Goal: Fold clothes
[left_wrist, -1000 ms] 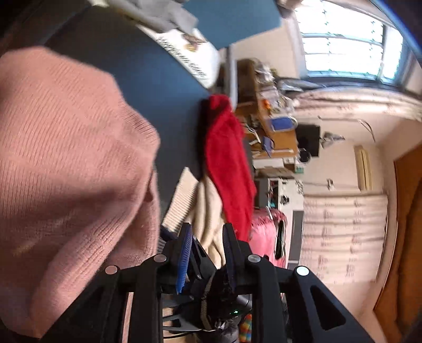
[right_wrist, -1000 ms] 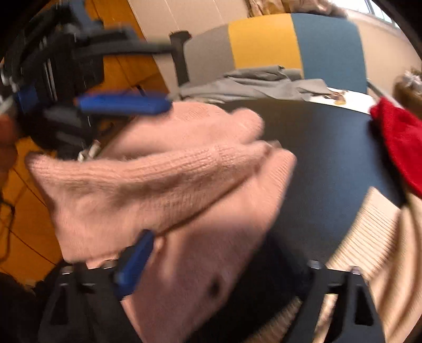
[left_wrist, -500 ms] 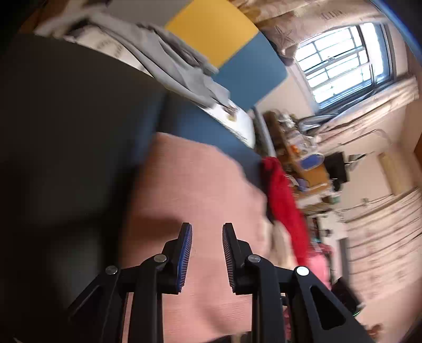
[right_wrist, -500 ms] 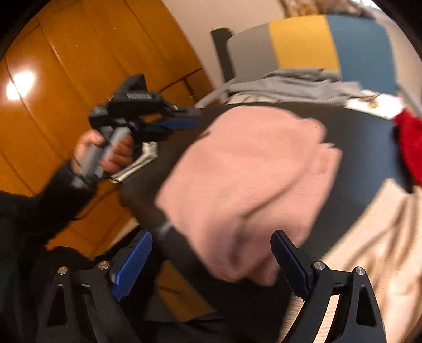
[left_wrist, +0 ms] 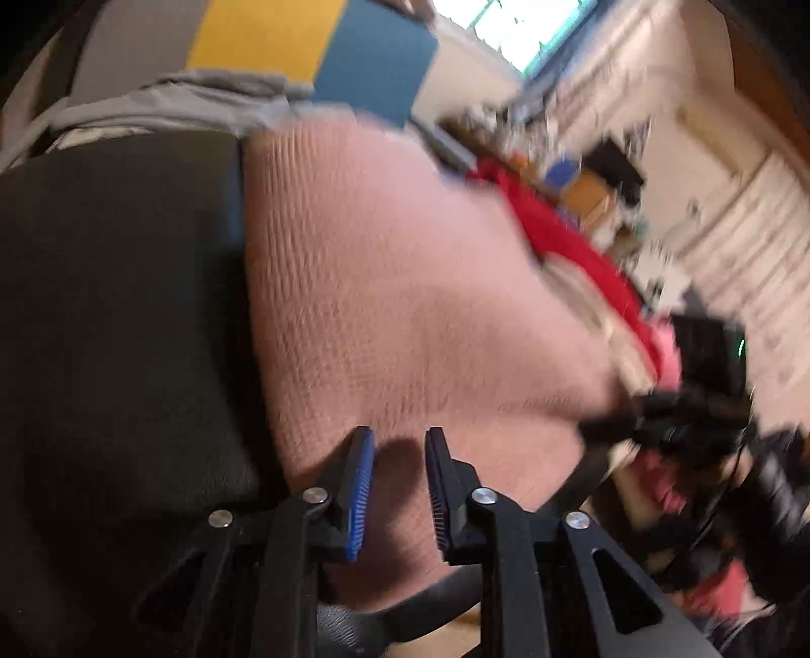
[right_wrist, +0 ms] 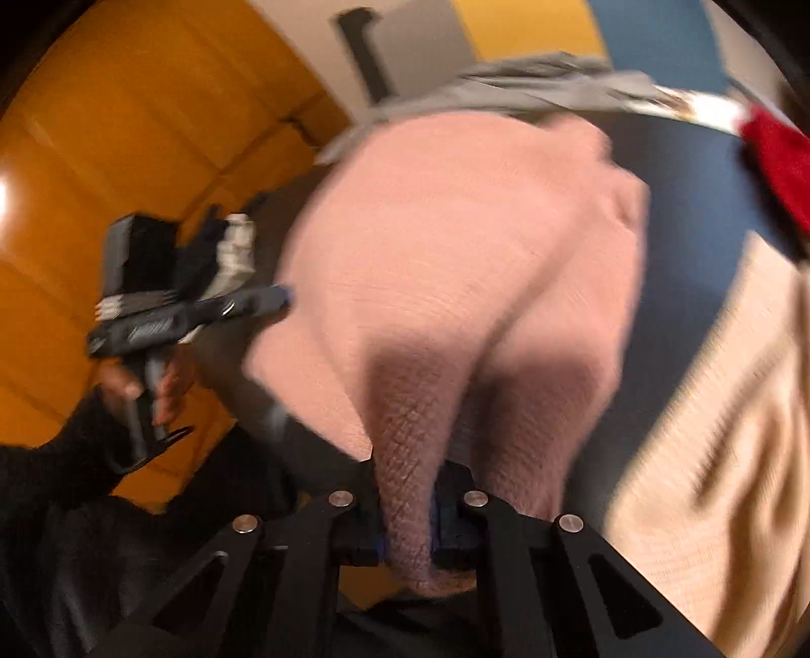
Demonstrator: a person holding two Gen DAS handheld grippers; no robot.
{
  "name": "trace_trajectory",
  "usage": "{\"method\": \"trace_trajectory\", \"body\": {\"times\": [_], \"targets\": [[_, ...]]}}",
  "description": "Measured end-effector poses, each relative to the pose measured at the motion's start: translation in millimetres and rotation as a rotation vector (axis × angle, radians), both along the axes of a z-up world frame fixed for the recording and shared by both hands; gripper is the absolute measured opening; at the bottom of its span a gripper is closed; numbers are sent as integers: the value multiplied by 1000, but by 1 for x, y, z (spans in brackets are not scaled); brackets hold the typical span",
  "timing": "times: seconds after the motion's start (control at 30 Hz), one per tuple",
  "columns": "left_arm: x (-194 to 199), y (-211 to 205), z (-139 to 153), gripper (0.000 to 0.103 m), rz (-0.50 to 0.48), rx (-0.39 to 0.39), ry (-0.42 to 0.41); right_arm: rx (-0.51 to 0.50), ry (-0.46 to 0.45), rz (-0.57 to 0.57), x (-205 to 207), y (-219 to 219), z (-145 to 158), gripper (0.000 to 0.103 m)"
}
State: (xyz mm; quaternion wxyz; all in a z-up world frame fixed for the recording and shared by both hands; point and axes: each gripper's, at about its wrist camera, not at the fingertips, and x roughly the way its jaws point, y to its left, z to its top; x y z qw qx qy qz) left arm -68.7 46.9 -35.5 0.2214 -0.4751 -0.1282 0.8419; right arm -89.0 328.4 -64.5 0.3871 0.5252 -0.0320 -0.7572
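A pink knit sweater [left_wrist: 405,283] lies folded on the dark table [left_wrist: 116,303]. My left gripper [left_wrist: 397,481] hovers over the sweater's near edge, its blue-padded fingers slightly apart and nothing visibly pinched between them. In the right wrist view, my right gripper [right_wrist: 405,511] is shut on a hanging fold of the pink sweater [right_wrist: 455,243] at its near edge. The left gripper [right_wrist: 202,309] also shows there, held by a hand [right_wrist: 157,384] in a black sleeve, its tip at the sweater's left edge. Both views are motion-blurred.
A red garment [right_wrist: 779,162] and a cream knit garment [right_wrist: 709,430] lie right of the sweater. A grey garment [right_wrist: 531,81] is draped at the table's far side, before a grey, yellow and blue panel [left_wrist: 263,40]. An orange wooden wall [right_wrist: 126,126] stands left.
My right gripper went from wide open to shut on a fold at the sweater's near edge. The left gripper swung round and came down to the sweater's left edge.
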Motion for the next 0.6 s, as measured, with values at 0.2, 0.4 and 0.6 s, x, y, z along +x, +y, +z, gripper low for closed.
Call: {"method": "trace_trajectory", "body": {"times": [0.2,0.4,0.6], "targets": [[-1,-1,7,19,34,6,40,-130,-46,-56,0,17,9,28],[5,7,16,21,6,-6,96,-290,81,-128,-27,27,58,86],[7,5,10,21,-7,-9,105,-269,68,-234,-84,-3,36,70]]}}
